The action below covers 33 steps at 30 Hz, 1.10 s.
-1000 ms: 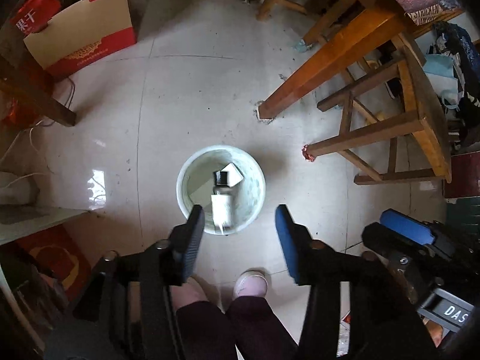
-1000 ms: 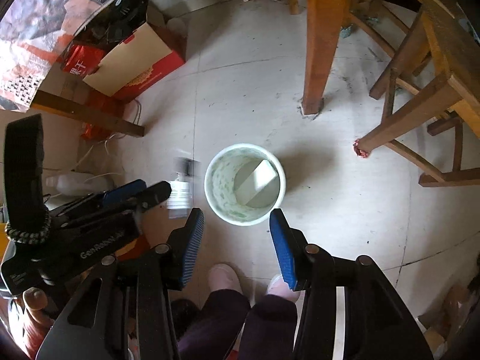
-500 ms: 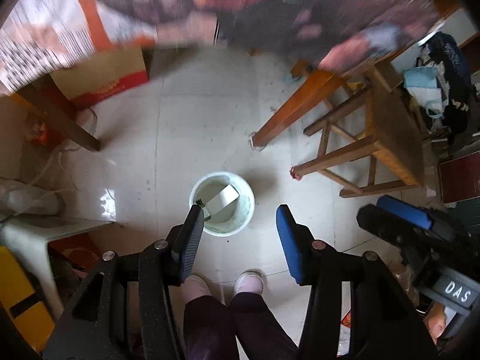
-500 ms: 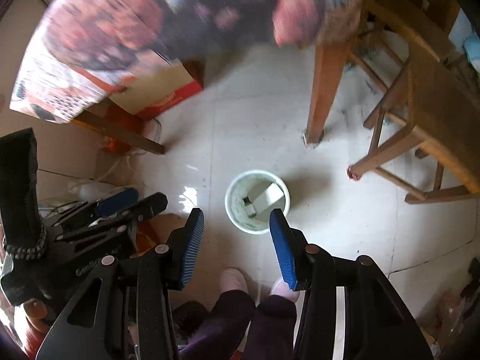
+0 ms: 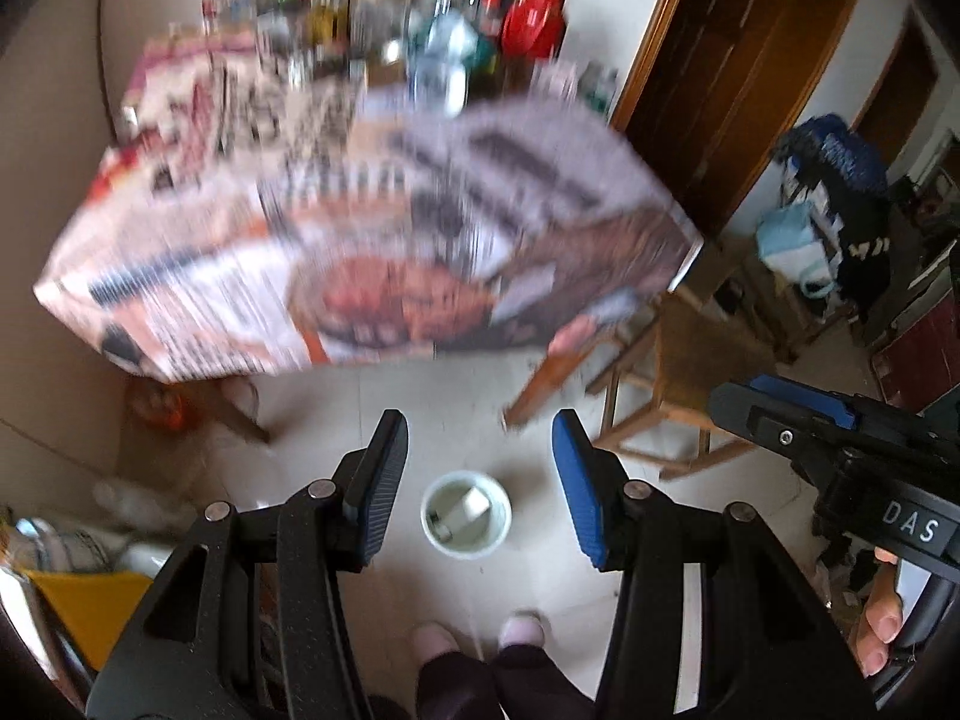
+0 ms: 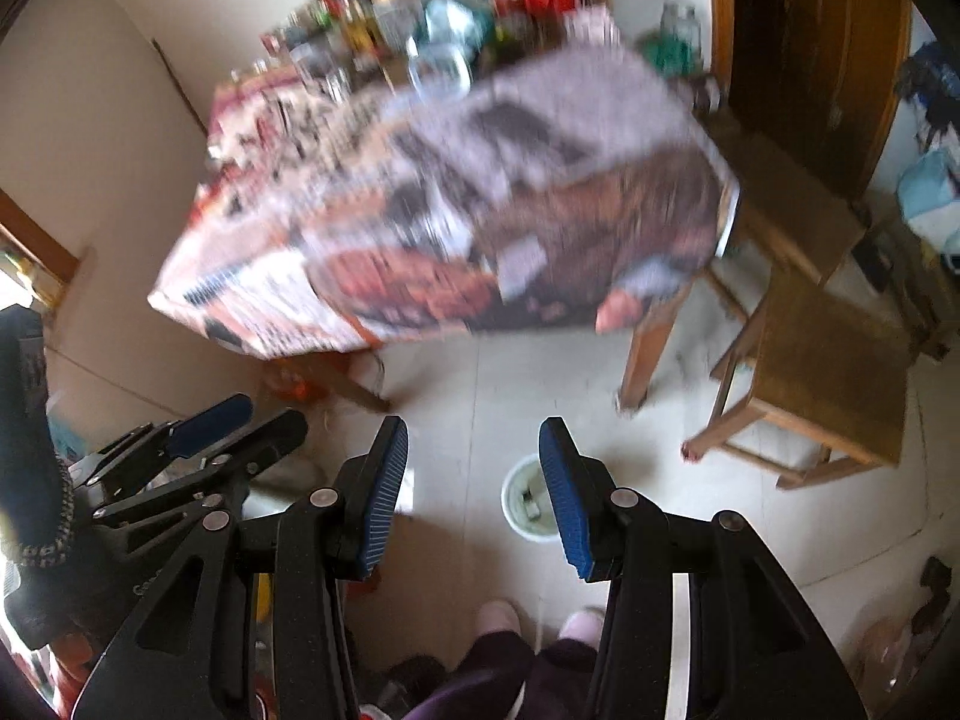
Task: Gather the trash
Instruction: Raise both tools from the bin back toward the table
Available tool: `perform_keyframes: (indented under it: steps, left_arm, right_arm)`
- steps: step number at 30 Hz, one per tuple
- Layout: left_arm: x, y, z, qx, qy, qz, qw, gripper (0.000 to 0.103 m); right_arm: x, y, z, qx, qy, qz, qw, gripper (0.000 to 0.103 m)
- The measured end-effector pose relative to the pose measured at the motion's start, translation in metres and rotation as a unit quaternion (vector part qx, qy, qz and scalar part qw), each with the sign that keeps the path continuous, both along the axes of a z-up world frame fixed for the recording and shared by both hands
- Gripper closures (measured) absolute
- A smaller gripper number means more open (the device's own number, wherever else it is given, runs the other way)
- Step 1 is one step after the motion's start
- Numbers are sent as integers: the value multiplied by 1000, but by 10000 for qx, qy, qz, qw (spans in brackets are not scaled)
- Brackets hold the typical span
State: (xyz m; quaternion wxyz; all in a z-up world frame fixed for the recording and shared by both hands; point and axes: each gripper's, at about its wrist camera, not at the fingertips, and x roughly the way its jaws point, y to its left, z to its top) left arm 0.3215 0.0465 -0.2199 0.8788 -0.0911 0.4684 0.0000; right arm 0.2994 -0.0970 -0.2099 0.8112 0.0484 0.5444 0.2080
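A small white trash bin [image 5: 466, 514] stands on the tiled floor far below me, with a white box and a small bottle inside it. It also shows in the right wrist view [image 6: 528, 504], partly behind my right finger. My left gripper [image 5: 478, 483] is open and empty, high above the bin. My right gripper [image 6: 472, 489] is open and empty too, beside the left one. The table [image 5: 372, 228] with its printed cloth fills the upper view, blurred; several bottles and jars stand at its far end.
A wooden chair [image 5: 690, 384] stands right of the table; it also shows in the right wrist view [image 6: 822, 372]. A brown door [image 5: 750, 60] is at the back right. Clothes and bags [image 5: 828, 210] hang at the right. My feet [image 5: 480, 636] are below the bin.
Both grippers have risen well away from the bin and tilted up, so the table top has come into view. The bottle that fell from the left gripper lies in the bin.
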Motion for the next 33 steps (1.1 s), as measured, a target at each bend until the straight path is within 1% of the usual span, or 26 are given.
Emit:
perform_keyframes:
  steps: [2,5,8,10,13,14,16,17,18,19,20,21,22,24,26,33]
  left_arm:
    - [-4,1,31,45,-239,-36,9997,53]
    - [-13,7,67,80,-564,-40,9984,53]
    - [-21,13,99,73,-886,-17,9960,49]
    - [-25,15,116,83,-1068,-32,9942,49]
    - [-33,20,143,149,-1372,-120,9904,47]
    - [-36,21,151,206,-1474,-133,9888,44]
    - [-42,25,163,315,-1666,-136,9854,41]
    - [-45,28,169,345,-1742,-125,9840,38]
    - [-46,29,173,361,-1798,-118,9830,36]
    - [-48,32,176,381,-1844,-104,9821,28]
    - [-48,34,179,408,-1893,-62,9810,18]
    - [-48,37,182,421,-1967,-4,9796,14]
    - [-48,39,184,423,-2033,37,9782,10]
    - [-43,41,187,409,-2082,72,9772,10]
    - [-33,42,190,394,-2061,40,9777,10]
    - [6,33,189,539,-2119,98,9758,10]
  right_arm:
    - [-2,0,29,51,-232,-77,9997,61]
    - [-6,1,66,81,-583,-148,9982,61]
    - [-12,5,102,62,-998,-183,9948,61]
    - [-16,8,125,33,-1291,-246,9913,61]
    - [-20,11,151,22,-1631,-342,9860,61]
    - [-22,12,160,41,-1753,-379,9838,60]
    - [-27,14,172,49,-1960,-443,9796,50]
    - [-29,15,179,48,-2103,-490,9764,44]
    - [-31,15,183,47,-2219,-528,9736,40]
    - [-34,16,188,44,-2353,-569,9702,37]
    - [-35,17,193,27,-2467,-601,9672,33]
    - [-35,19,196,5,-2545,-629,9650,28]
    - [-35,19,198,-13,-2637,-671,9623,25]
    - [-33,19,202,-28,-2776,-755,9577,15]
    - [-28,19,203,-47,-2818,-806,9561,10]
    - [6,13,198,3,-2780,-780,9574,9]
